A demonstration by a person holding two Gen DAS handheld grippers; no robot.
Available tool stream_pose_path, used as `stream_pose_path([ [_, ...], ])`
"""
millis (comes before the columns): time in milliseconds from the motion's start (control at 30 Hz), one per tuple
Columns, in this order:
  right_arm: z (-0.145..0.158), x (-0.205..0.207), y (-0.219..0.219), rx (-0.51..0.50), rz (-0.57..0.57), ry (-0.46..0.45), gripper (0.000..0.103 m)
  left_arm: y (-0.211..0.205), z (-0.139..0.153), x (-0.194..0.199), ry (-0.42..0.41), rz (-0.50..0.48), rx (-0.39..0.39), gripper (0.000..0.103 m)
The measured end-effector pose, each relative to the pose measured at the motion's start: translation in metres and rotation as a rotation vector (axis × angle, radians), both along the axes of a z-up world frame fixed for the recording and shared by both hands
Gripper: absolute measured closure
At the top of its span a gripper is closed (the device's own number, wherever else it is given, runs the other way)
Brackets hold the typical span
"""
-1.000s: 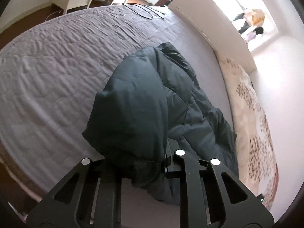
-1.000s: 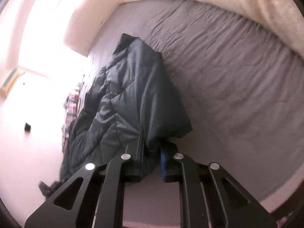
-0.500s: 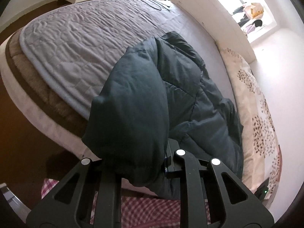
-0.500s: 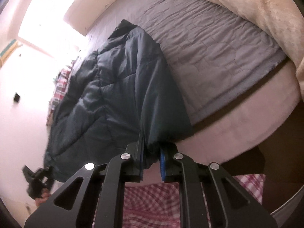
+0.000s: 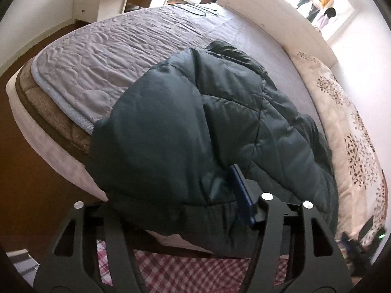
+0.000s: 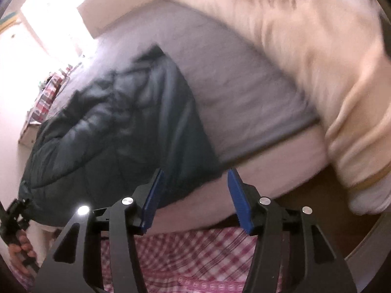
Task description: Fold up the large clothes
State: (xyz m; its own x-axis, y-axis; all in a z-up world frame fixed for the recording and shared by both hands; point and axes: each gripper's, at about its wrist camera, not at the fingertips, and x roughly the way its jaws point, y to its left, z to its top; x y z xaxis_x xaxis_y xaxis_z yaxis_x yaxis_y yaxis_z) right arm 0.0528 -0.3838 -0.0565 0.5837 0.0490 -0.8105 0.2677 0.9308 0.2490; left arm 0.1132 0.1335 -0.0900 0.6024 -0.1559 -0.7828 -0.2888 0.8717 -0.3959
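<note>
The dark green padded jacket [image 5: 185, 122] is spread on the bed [image 5: 102, 56], on its grey quilted cover, with its near end draped over the bed's edge. Relative to the jacket, the left claw [image 5: 176, 200] is found at that hanging near end: its jaws are opening, the bunched hem is seen between them, and the blue pad [image 5: 240, 193] of the one visible finger lies against the fabric while the other finger is hidden under the cloth, so no pinch is shown. Further right, the right claw [image 6: 195, 195] is placed at the jacket's other near corner; its jaws are opening too, both blue pads [image 6: 152, 195] are seen apart, and the corner of the jacket [image 6: 117, 131] hangs between them, beside one pad and clear of the other. It is released.

In the left wrist view, a white drawer unit [image 5: 89, 2] and a desk with a checked cloth are shown beyond the jacket, and a cream leaf-printed quilt [image 5: 349, 131] to its right. In the right wrist view, which is blurred, the same quilt [image 6: 317, 61] is seen hanging over the bed's edge, a hand [image 6: 20, 251] gripping the other tool's handle is shown at the jacket's lower left, and red checked fabric [image 6: 195, 256] lies below the claw.
</note>
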Motion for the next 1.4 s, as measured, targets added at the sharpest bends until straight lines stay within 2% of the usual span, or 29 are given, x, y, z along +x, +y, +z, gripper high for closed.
stream_pose_path([
  [33, 0.01, 0.003, 0.007, -0.025, 0.034, -0.024, 0.068, -0.001, 0.0, 0.0, -0.004, -0.001, 0.007, 0.039],
  [67, 0.024, 0.013, 0.02, -0.051, 0.091, -0.051, 0.074, -0.003, 0.0, -0.001, -0.006, -0.001, 0.01, 0.037],
  [100, 0.031, 0.02, 0.03, -0.06, 0.134, -0.068, 0.085, -0.004, 0.001, -0.001, -0.011, 0.001, 0.01, 0.037],
  [133, 0.039, 0.034, 0.044, -0.065, 0.18, -0.086, 0.091, -0.005, 0.001, -0.001, -0.014, 0.003, 0.01, 0.036],
  [233, 0.051, 0.076, 0.089, -0.061, 0.277, -0.132, 0.096, -0.004, -0.001, -0.002, -0.016, 0.006, 0.005, 0.036],
  [333, 0.05, 0.131, 0.135, -0.058, 0.348, -0.122, 0.097, -0.004, -0.001, -0.004, -0.014, 0.003, 0.004, 0.036],
  [500, 0.017, 0.22, 0.189, -0.057, 0.341, -0.009, 0.097, -0.003, -0.002, -0.002, -0.019, 0.002, -0.003, 0.035],
  [700, -0.042, 0.278, 0.214, -0.125, 0.359, 0.169, 0.099, -0.002, -0.002, -0.002, -0.036, -0.011, -0.008, 0.034],
  [900, -0.052, 0.279, 0.219, -0.162, 0.369, 0.177, 0.1, -0.001, -0.003, 0.002, -0.029, -0.013, -0.003, 0.032],
  [1067, -0.033, 0.273, 0.209, -0.045, 0.34, 0.15, 0.099, -0.001, -0.003, 0.004, -0.009, -0.011, -0.001, 0.032],
  [1167, -0.005, 0.251, 0.202, 0.011, 0.359, 0.079, 0.099, -0.003, -0.001, 0.005, 0.003, -0.008, 0.01, 0.032],
  [1267, 0.019, 0.204, 0.194, 0.043, 0.424, 0.041, 0.099, -0.006, 0.002, 0.007, 0.008, -0.005, 0.032, 0.032],
  [1400, 0.013, 0.152, 0.192, 0.077, 0.485, 0.086, 0.099, -0.01, 0.004, 0.007, 0.013, -0.001, 0.05, 0.032],
])
